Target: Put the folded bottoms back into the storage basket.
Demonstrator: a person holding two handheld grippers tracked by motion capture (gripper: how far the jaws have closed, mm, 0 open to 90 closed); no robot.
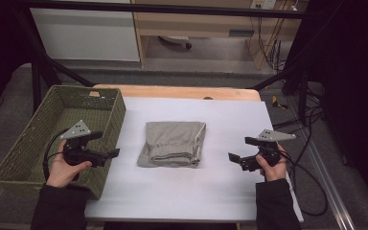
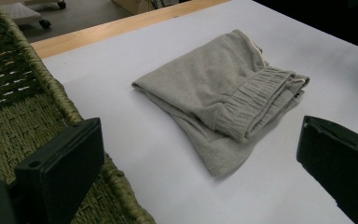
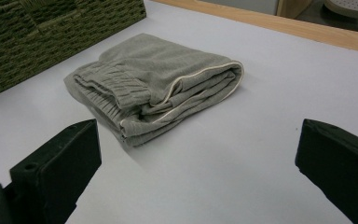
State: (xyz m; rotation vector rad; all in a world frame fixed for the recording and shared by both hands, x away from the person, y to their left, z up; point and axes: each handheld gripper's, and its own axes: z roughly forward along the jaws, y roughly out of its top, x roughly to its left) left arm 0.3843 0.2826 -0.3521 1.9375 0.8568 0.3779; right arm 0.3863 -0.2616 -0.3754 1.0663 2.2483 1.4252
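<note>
Tongs [image 2: 200, 172] gaping; grey garment [image 2: 223, 93] folded, elastic waistband.

Folded grey garment [image 1: 172, 143], centre frame, on white counter [image 1: 187, 191]. Green woven basket [image 1: 9, 163], left. Left tongs [image 1: 114, 153] and right tongs [image 1: 233, 157] flank garment, jaws apart, holding nothing.

My black fingers [image 2: 58, 172] frame grey folded trousers [image 1: 173, 143] with cream piping, on a white tabletop [image 1: 182, 191] edged in pale wood, beside an olive-green woven basket [image 1: 106, 130]
</note>
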